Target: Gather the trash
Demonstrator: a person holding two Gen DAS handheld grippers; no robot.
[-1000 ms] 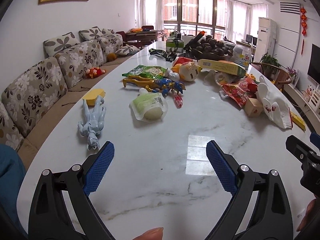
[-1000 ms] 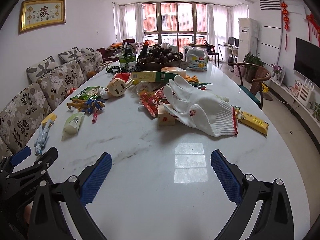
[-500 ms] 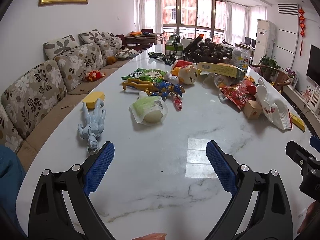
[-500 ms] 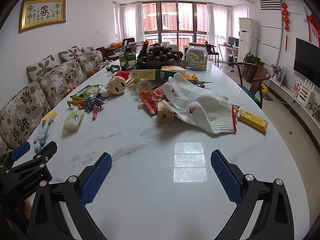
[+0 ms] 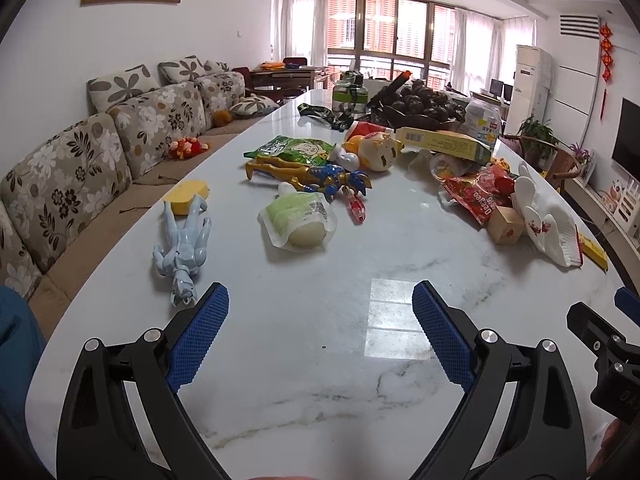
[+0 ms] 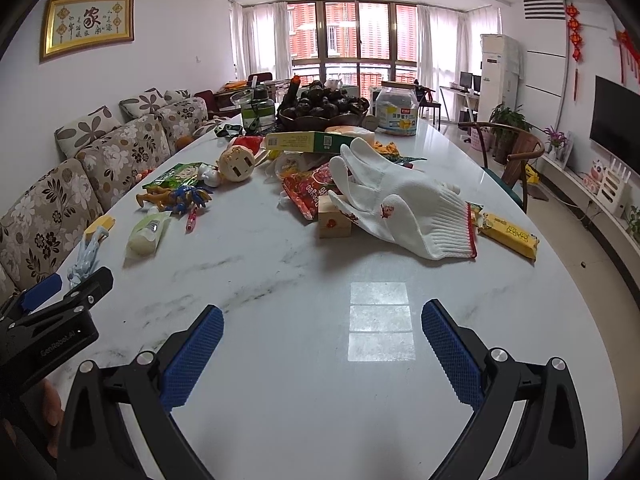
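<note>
White marble bench [image 5: 320, 360], trash well ahead. Your left gripper [image 5: 320, 308] and right gripper [image 6: 322, 332] are both spread wide, holding nothing. Nearest trash: green-and-white pouch [image 5: 298, 220], flat beside the grey robot figure [image 5: 184, 248]. Come in low with the left gripper, straddle the pouch's narrow edge, and avoid the toys.

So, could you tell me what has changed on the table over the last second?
Only the viewpoint: both grippers drifted slightly, the left gripper easing forward toward the green pouch. Nothing was gripped or released; the right gripper stays open, and the white glove is unmoved.
</note>
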